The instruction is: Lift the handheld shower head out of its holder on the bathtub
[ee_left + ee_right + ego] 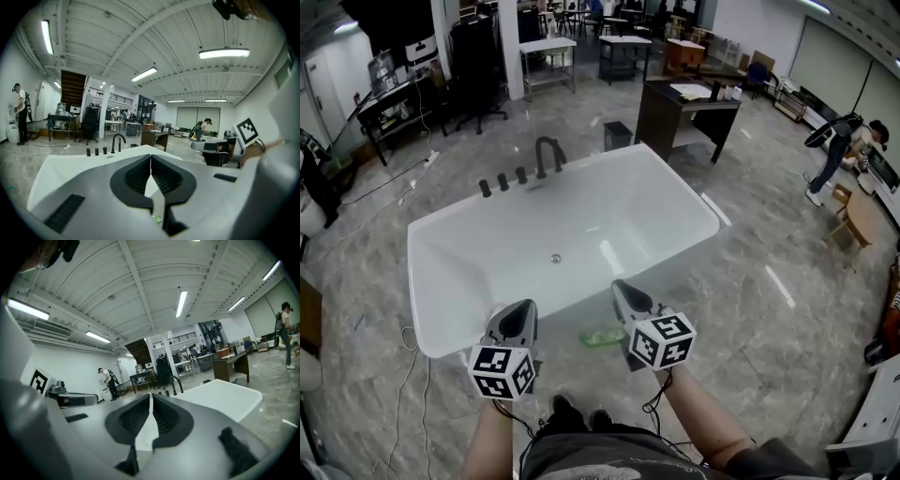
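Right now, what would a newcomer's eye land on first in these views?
The big white bathtub dominates the middle, with a black faucet and three black knobs on its far rim. Nearer, the left claw and right claw, both shut and empty, hang by its near side.

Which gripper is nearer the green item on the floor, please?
Right. The right gripper is close beside the green item; the left gripper is farther off, to its left.
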Demonstrator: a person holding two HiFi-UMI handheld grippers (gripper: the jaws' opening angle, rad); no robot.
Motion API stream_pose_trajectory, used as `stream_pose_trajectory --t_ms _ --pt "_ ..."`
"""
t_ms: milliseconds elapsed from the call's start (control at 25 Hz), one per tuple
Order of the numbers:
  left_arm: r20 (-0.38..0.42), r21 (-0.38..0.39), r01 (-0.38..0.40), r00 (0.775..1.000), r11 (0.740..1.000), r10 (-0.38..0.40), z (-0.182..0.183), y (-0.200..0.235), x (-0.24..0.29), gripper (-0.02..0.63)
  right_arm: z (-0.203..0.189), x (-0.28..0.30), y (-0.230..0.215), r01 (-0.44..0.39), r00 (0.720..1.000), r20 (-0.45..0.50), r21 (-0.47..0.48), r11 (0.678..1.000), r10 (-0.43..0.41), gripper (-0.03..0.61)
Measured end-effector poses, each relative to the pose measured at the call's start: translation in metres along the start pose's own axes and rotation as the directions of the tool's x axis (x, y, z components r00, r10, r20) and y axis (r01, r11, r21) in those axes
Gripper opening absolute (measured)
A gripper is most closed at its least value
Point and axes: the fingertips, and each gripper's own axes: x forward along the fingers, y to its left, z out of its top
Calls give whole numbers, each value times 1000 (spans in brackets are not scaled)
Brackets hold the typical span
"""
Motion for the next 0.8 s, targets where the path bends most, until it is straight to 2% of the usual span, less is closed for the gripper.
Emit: stream_pose_trajectory --t_ms 360,480,640,800 --pt "11 10 15 1000 1000 -15 16 25 81 15 4 56 -53 21 999 -34 -4 1000 -22 35" --pt "20 -16 25 999 1000 -25 20 51 117 15 8 93 -75 49 998 -49 -11 999 -50 37" --pt "34 -34 68 997 997 -67 38 91 170 15 32 161 -103 85 995 -51 -16 996 -86 37" --pt "19 -55 70 997 996 -69 52 136 220 15 55 221 -126 110 992 -55 -17 994 -110 35"
